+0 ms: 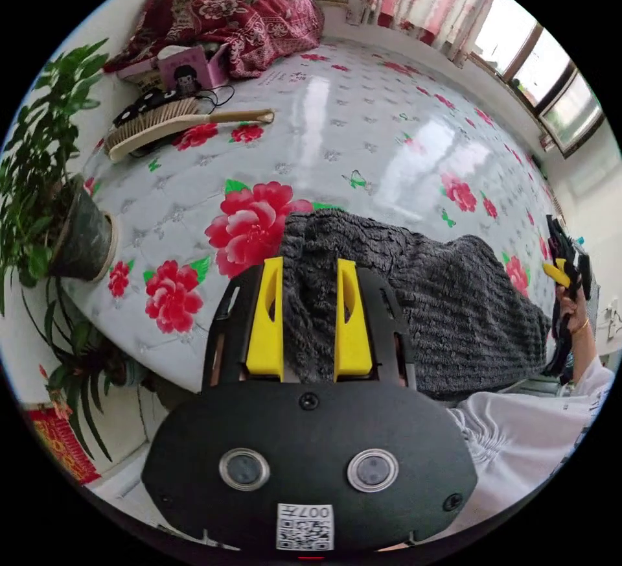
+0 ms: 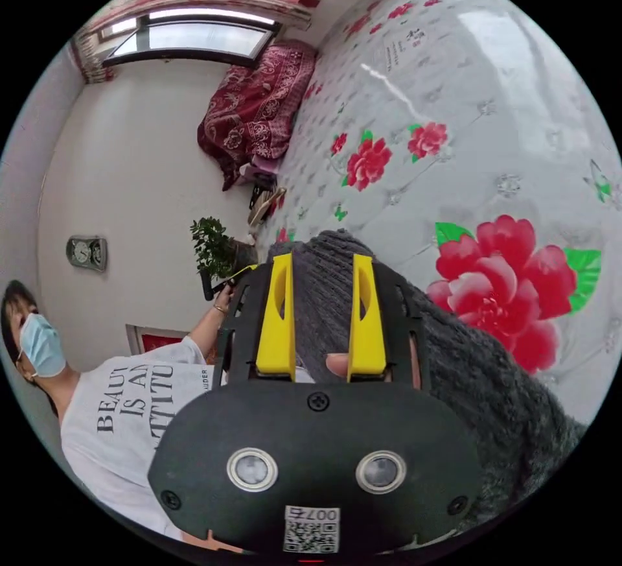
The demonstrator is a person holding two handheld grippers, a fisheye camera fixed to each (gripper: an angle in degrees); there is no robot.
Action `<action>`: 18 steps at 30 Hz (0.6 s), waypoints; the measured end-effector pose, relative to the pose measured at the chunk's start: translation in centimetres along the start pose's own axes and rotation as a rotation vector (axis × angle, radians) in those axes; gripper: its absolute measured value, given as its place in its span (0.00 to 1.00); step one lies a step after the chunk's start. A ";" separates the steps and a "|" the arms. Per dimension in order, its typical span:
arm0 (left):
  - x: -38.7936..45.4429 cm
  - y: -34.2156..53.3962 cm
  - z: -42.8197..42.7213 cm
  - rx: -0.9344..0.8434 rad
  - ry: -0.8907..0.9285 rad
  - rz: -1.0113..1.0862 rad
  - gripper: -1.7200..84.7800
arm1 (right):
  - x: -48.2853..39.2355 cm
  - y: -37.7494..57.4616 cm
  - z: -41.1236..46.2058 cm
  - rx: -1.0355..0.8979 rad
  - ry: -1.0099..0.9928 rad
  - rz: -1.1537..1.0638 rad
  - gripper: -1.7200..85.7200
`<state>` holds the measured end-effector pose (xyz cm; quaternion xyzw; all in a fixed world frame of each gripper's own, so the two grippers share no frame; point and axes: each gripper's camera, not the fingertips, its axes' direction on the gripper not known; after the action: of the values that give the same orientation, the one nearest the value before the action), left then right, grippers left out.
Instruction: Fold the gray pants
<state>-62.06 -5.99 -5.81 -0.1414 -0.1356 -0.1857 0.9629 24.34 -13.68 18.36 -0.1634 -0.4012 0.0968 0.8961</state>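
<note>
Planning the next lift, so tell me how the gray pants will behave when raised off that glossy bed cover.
The gray pants look thick and fuzzy, so probably floppy and likely to sag between grips. Their nap should give the left gripper decent purchase. On the shiny floral cover they may slide easily.

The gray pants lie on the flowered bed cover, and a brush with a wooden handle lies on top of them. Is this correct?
Not quite. In the left gripper view the brush lies on the flowered bed cover itself, well apart from the gray pants, near the red blanket.

Dark gray ribbed pants point(image 1: 447, 306) on a glossy white bed cover point(image 1: 363, 131) with red flowers; yellow-jawed black gripper point(image 1: 310, 268).
</note>
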 end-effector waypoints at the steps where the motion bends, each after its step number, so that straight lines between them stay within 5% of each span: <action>1: 0.5 -1.6 1.9 -0.040 -0.031 0.069 0.18 | 0.5 -2.4 2.0 -0.039 -0.003 0.026 0.13; 6: 1.0 -4.2 8.7 -0.177 -0.151 0.174 0.15 | 3.8 -9.2 9.4 -0.210 0.093 0.134 0.12; 11: -5.8 -2.6 8.9 -0.084 0.119 -0.251 0.10 | 6.3 -11.1 14.3 -0.621 0.107 0.136 0.08; 18: -7.0 1.5 6.1 -0.029 -0.031 -0.295 0.07 | 11.2 -13.3 13.7 -0.554 -0.194 0.378 0.09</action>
<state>-69.03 -0.44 -2.73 -0.1369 -0.1673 -0.3247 0.9208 21.98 -19.64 39.55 -0.4618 -0.4582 0.1634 0.7417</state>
